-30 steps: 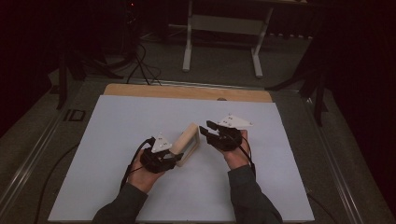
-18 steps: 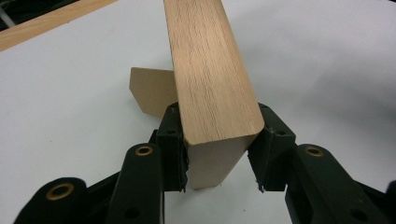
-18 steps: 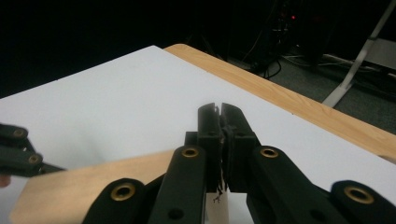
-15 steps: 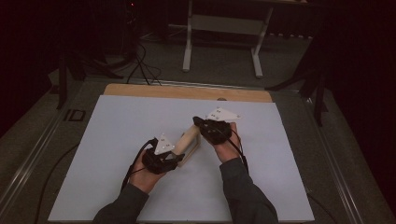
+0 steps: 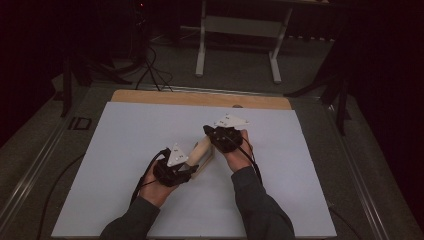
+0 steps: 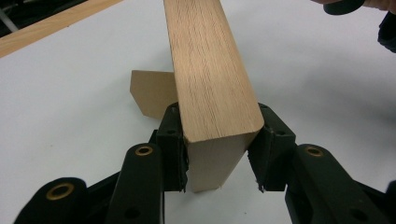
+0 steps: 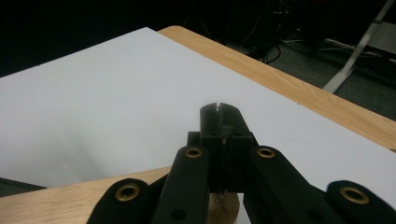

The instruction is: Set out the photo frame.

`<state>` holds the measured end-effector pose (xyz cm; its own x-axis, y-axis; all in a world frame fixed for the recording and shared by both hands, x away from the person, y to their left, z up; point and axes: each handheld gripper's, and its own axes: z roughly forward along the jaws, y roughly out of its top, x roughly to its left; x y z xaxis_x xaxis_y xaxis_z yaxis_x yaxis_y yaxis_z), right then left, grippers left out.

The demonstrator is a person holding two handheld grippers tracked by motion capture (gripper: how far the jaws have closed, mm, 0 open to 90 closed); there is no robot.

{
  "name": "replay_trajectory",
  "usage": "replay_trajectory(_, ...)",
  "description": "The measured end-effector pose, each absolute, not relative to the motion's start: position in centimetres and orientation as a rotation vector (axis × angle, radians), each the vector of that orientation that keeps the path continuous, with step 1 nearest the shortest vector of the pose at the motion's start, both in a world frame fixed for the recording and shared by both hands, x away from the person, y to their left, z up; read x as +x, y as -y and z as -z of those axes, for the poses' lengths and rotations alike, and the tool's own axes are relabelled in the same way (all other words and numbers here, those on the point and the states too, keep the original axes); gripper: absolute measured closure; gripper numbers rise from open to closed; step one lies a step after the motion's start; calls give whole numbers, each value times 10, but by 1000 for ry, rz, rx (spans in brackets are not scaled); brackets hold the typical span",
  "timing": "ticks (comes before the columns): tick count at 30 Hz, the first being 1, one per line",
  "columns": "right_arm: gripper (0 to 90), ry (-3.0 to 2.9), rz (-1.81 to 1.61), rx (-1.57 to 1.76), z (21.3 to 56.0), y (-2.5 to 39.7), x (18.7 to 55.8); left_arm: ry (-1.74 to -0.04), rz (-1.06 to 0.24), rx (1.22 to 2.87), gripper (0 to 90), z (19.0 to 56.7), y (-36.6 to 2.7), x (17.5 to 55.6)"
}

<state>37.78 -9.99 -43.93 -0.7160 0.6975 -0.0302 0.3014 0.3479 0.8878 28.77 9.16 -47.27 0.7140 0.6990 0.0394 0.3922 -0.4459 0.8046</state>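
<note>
A pale wooden block (image 6: 210, 70) with a rounded top edge is clamped at its near end by my left gripper (image 6: 217, 144), one jaw on each side face. In the high view the block (image 5: 201, 150) runs from my left gripper (image 5: 187, 167) up and right toward my right gripper (image 5: 207, 131). My right gripper (image 7: 219, 109) has its jaws pressed together and sits over the block's far end, where wood (image 7: 70, 198) shows below the jaws. Behind the block lies a flat tan piece (image 6: 150, 93) on the white sheet.
The white sheet (image 5: 125, 150) covers a wooden tabletop whose bare strip (image 5: 200, 98) runs along the far edge. Past that edge a metal frame (image 5: 240, 25) and cables (image 5: 150, 65) stand on the dark floor. A person's sleeves (image 5: 260, 210) come in from the bottom.
My right gripper has moved left and away from the person to the block's far end. The left gripper still holds the block, hardly moved.
</note>
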Motion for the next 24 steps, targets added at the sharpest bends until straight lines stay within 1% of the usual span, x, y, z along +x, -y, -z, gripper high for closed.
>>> replay_trajectory(7,891,-2217,-1284,877,438,101,376,-814,-480,2103,608,472,-90,288)
replay_trajectory(24,891,-2243,-1234,885,442,99,375,-829,-454,2106,605,470,-96,291)
